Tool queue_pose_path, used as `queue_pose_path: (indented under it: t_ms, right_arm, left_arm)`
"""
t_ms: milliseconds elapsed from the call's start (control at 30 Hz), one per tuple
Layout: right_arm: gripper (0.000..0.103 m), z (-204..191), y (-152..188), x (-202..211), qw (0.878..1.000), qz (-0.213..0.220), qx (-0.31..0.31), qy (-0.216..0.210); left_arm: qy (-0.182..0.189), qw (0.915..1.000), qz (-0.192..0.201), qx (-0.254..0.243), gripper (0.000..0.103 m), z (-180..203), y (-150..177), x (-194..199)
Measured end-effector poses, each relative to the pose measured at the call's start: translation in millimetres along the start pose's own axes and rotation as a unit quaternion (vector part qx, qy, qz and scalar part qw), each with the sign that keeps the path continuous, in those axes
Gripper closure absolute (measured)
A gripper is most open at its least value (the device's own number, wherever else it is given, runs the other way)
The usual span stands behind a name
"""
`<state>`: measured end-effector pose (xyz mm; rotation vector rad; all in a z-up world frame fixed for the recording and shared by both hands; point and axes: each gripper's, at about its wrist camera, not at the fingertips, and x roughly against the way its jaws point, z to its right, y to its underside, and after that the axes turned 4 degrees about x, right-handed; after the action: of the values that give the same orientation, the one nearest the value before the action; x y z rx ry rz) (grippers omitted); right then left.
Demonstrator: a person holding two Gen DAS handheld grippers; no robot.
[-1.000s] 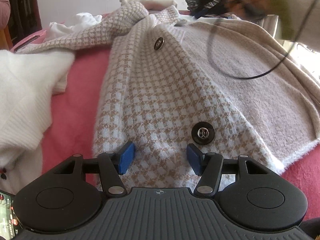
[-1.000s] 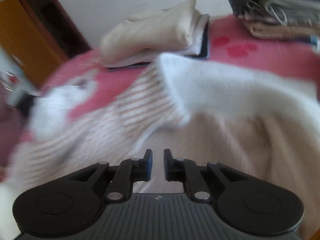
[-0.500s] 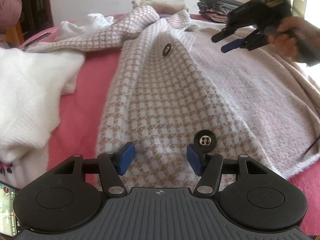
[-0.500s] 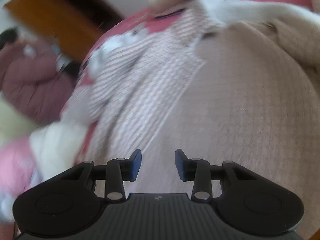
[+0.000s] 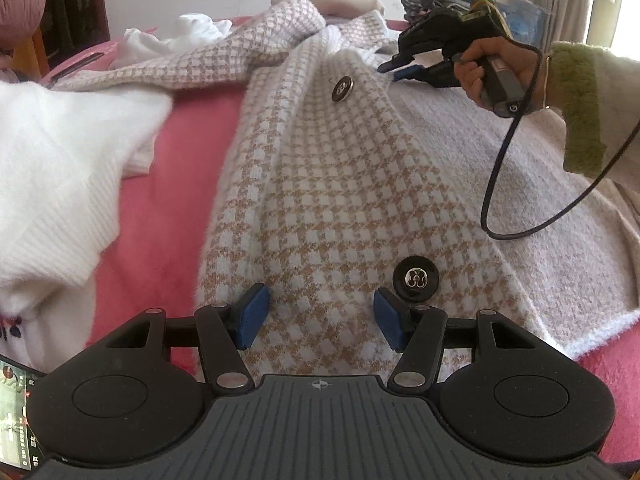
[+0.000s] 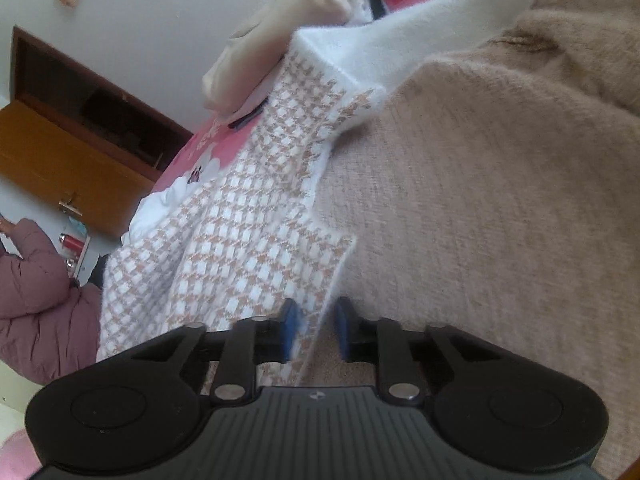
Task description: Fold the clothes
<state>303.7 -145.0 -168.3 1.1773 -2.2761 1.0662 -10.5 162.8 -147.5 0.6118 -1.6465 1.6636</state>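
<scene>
Fingers of the left gripper (image 5: 320, 316) spread wide over the cardigan (image 5: 320, 184) hem; the right gripper (image 6: 314, 330), half-parted, straddles the collar-end front edge, seemingly for folding.

Pink bedspread (image 5: 180, 152), orange wooden door (image 6: 60, 168), white wall (image 6: 160, 20)
</scene>
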Motion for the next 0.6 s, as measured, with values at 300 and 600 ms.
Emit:
queue_pose_path:
  t_ms: [300, 600]
  right_arm:
    - [0.100, -65.1, -7.5, 41.8, 0.969, 0.077, 0.228, 0.051]
    - [0.100, -124.4, 5.5, 30.6, 0.872, 0.095, 0.449, 0.170]
  left_arm:
    - [-0.003, 1.0000, -0.009, -0.003, 0.045, 1.3, -3.7, 0.4]
    - [-0.007, 0.9996, -0.010, -0.023, 0.045, 5.4, -0.9, 1.7]
